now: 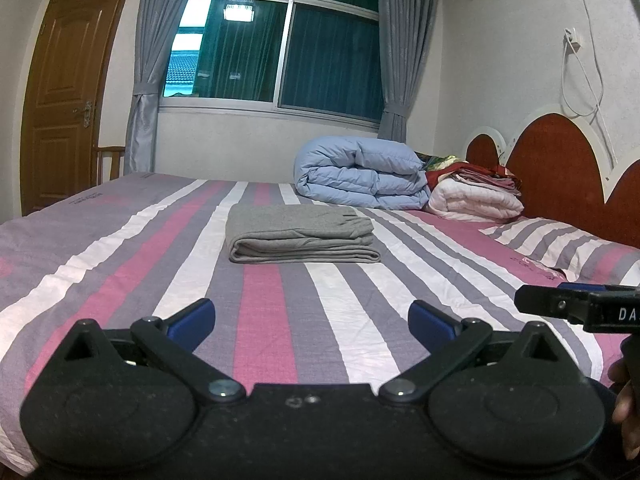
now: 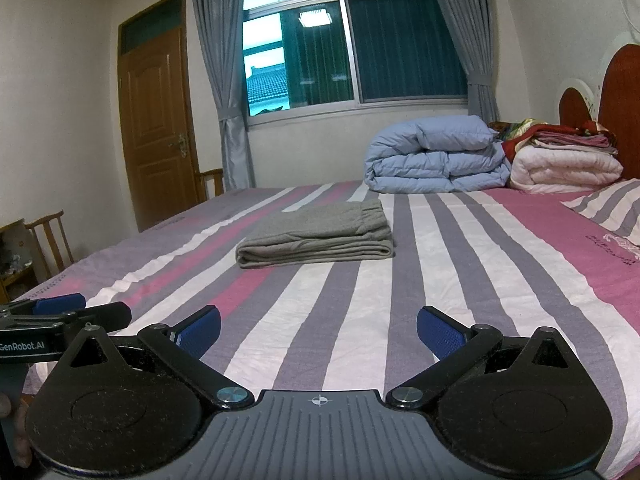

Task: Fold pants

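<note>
The grey pants [image 1: 300, 238] lie folded into a neat rectangular stack near the middle of the bed [image 1: 120, 272], on its pink, grey and white striped sheet, the elastic waistband turned toward the headboard [image 1: 560, 172] side. Both tools are held low over the near edge of the bed, well apart from the pants. The left hand-held gripper [image 1: 311, 322] has its blue-padded fingers [image 1: 192, 322] spread wide with nothing between them, and the right hand-held gripper [image 2: 319, 330] is likewise spread wide and empty. They sit side by side, each showing at the edge of the other's view. Behind the pants, a rolled light-blue duvet [image 1: 360, 174] rests against a stack of folded blankets [image 1: 476, 192] by the headboard, with a striped pillow [image 1: 560, 244] nearer. A curtained window [image 2: 352, 40] and a wooden door [image 2: 154, 128] stand beyond the bed.
</note>
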Motion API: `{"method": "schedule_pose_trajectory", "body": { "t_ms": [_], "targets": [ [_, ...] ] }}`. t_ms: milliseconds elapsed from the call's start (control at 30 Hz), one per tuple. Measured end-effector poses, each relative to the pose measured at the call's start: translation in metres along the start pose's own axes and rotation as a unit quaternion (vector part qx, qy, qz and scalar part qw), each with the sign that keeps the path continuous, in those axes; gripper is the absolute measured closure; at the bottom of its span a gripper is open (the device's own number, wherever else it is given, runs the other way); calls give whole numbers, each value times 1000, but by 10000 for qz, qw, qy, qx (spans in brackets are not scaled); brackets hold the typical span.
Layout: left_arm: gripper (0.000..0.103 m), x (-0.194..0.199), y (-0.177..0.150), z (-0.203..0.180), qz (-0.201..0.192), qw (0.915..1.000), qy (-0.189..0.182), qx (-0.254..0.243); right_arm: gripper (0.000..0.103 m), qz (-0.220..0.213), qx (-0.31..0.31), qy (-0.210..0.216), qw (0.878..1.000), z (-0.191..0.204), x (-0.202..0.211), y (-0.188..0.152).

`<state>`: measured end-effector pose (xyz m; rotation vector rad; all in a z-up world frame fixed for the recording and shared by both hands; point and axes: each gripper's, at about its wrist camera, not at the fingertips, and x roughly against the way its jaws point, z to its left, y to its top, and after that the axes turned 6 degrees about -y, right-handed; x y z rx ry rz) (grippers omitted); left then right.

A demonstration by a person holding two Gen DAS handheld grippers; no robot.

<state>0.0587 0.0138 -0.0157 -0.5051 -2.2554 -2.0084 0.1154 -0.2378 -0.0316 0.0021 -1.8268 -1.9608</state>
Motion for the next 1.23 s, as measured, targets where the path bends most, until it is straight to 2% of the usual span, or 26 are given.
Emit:
{"method": "schedule_pose_trajectory", "body": {
  "t_ms": [867,933,1033,1233],
  "targets": [
    [6,3,2,4,-51,10000,5,11,0,-2,10,2,10000,-1,0,0],
    [6,4,2,4,-104,9999,-84,2,0,-1,8,3,10000,-1,0,0],
    [7,7,1,2,-206,9997,-73,-120,0,-3,10,2,10000,-1,0,0],
    [7,5,1,1,-147,9996,-116,-204,0,-1,9,4,10000,-1,0,0]
  ]
}}
